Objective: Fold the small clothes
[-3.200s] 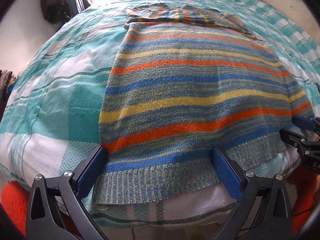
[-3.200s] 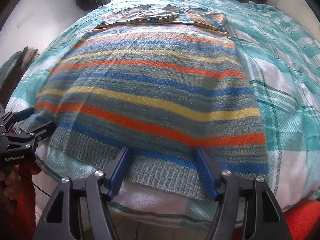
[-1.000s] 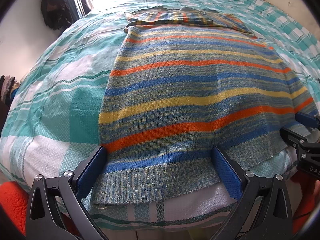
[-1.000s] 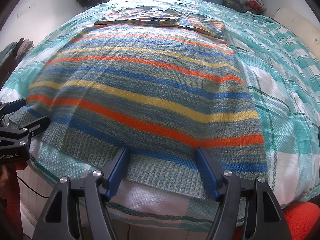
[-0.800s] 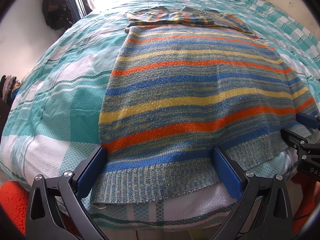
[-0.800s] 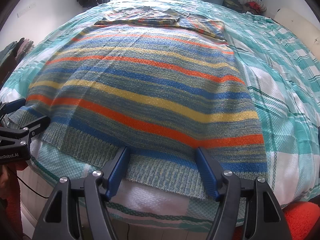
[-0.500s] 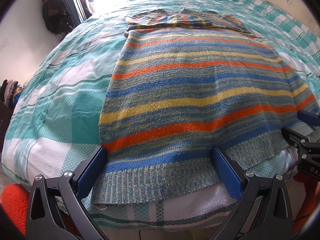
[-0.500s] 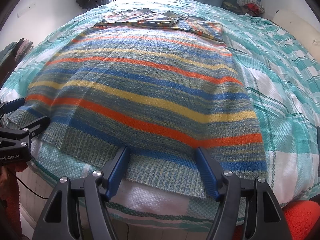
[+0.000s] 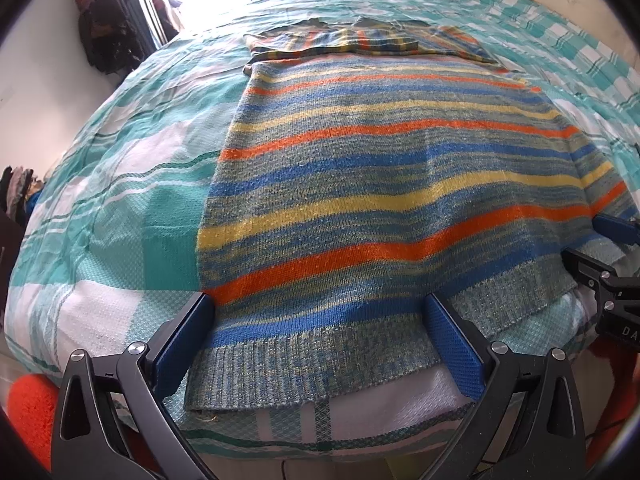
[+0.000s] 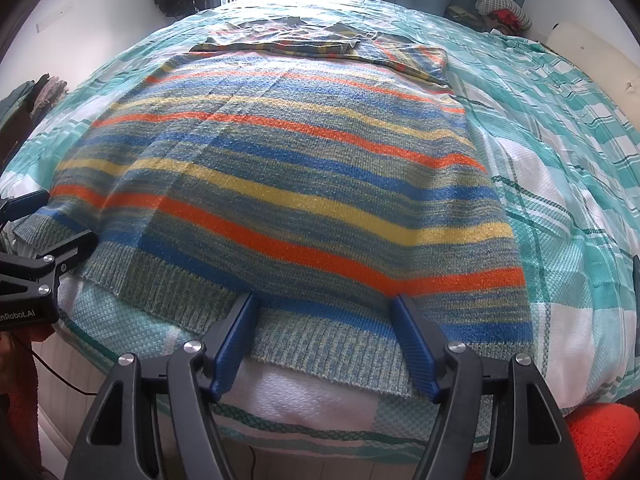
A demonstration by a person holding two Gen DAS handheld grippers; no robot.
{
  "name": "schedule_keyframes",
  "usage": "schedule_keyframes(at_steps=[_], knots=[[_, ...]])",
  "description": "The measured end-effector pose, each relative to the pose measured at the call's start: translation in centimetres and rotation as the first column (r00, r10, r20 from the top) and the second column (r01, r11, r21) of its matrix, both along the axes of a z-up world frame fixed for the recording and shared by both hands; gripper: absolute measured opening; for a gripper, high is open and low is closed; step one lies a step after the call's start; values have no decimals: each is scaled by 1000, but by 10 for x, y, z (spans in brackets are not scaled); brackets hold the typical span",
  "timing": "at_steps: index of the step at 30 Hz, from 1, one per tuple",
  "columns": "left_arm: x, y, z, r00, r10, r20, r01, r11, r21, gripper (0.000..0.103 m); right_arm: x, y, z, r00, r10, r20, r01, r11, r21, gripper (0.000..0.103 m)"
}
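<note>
Bed (image 9: 120,216) under teal-and-white check cover fills both views; white walls, bright window at 12 o'clock, dark clothes hanging at 11. Striped sweater (image 9: 380,200) lies flat mid-bed, hem at near edge. Left gripper (image 9: 320,336) and right gripper (image 10: 324,340) at 6 o'clock, fingers spread wide astride the hem, not pinching it. Left gripper's body reads "nRobot.AI", start seemingly cut off.
</note>
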State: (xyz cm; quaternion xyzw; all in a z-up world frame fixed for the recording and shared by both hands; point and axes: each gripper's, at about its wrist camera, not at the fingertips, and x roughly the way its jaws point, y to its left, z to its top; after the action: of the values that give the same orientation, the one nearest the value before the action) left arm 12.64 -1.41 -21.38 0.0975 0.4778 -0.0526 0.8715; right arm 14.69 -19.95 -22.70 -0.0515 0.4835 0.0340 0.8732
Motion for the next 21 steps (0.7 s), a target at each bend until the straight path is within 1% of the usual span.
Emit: schedule_keyframes(at_steps=[21], knots=[[2, -1, -3, 1000, -2, -7, 2, 1000, 14, 103, -1, 2, -1, 1000, 4, 6, -4, 1000, -12, 70]])
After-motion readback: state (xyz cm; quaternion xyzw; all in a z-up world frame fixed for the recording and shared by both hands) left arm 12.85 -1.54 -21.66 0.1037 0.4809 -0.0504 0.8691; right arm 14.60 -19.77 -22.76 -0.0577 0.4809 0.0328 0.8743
